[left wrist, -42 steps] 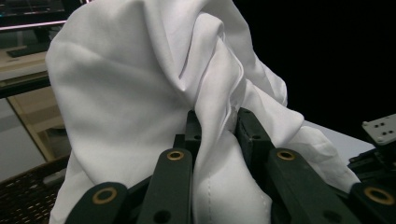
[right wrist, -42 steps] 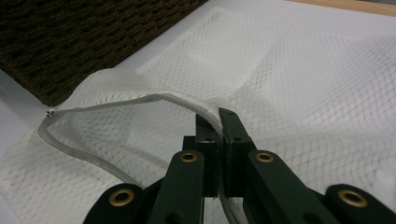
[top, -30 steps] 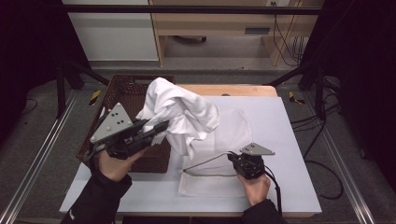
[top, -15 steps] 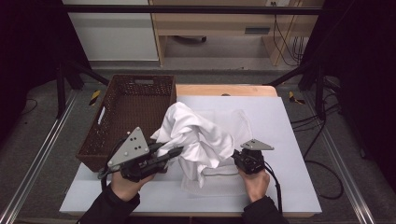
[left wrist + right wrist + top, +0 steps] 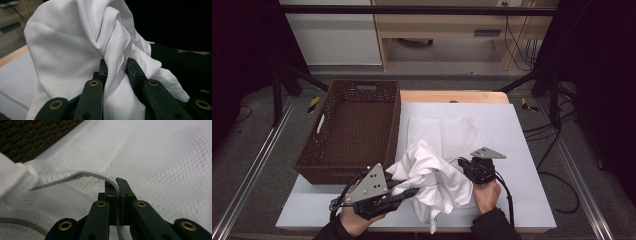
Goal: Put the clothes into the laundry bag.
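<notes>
The left tool (image 5: 409, 191) was clamped on the white cloth (image 5: 434, 180) at lower centre, the right tool (image 5: 464, 166) pinched the mesh bag's (image 5: 447, 132) rim cord, so bagging seemed barely begun, the basket (image 5: 354, 130) empty.

From the high view I see an even, soft light that falls from above on the pale grey table top (image 5: 522, 150), while the room at both sides stays almost black. The crumpled white cloth (image 5: 432, 180) is the brightest thing and it loses a little detail in its folds; under it lies only a weak shadow. The dark brown woven basket (image 5: 352, 130) looks dim inside. This picture is a bit soft and grainy.

In the left gripper view the cloth (image 5: 82, 42) is sharp in the middle, but the black jaws at the bottom are blurred and the background is dark.

In the right gripper view the white mesh bag (image 5: 160, 162) is sharp near the jaws and hazy farther away.
</notes>
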Motion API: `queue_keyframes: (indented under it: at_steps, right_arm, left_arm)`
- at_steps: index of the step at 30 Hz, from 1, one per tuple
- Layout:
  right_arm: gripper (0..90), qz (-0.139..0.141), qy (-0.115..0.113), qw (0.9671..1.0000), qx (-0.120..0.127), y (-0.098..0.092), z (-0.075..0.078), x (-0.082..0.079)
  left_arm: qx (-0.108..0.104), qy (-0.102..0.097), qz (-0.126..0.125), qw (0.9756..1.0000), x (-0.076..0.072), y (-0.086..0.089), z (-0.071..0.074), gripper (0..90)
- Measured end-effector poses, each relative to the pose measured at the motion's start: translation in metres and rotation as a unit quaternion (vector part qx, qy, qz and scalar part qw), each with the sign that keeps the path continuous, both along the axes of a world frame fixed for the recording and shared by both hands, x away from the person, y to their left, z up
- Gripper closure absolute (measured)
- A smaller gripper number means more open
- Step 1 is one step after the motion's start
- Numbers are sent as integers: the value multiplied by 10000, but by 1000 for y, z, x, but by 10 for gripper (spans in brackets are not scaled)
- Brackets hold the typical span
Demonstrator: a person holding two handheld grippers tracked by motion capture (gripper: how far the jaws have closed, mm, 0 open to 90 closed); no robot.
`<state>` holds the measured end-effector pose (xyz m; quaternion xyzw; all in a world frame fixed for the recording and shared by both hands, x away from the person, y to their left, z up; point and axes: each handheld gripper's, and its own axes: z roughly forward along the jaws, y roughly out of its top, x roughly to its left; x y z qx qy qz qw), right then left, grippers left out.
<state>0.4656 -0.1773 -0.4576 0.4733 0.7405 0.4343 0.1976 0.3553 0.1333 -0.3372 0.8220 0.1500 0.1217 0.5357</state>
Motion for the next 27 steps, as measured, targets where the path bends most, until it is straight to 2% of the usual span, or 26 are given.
queue_keyframes:
  at_steps: [3,6,10,13,17,18,23,27]
  right_arm:
    - [877,-3,1,10000,5,0,0,0]
    - [877,-18,-16,10000,11,0,0,-1]
    - [877,-28,-35,10000,38,-1,1,-1]
    - [877,-33,-68,10000,28,-1,2,-1]
    - [878,-26,-61,10000,34,0,2,-3]
    - [878,-2,-77,10000,12,0,2,-3]
    - [878,19,-86,10000,2,2,1,-4]
    - [878,21,-69,10000,-25,4,1,-5]
  left_arm:
    - [112,142,-128,9998,0,-5,-10,757]
    - [317,296,-207,9988,3,-11,-22,757]
    - [561,510,-264,9968,7,-20,-35,757]
    - [651,662,-275,9953,12,-25,-44,756]
    - [855,902,-268,9919,22,-36,-60,754]
    - [910,911,-253,9914,25,-38,-63,754]
    - [878,1069,-81,9904,35,-50,-72,744]
    - [902,1065,19,9902,41,-62,-77,722]
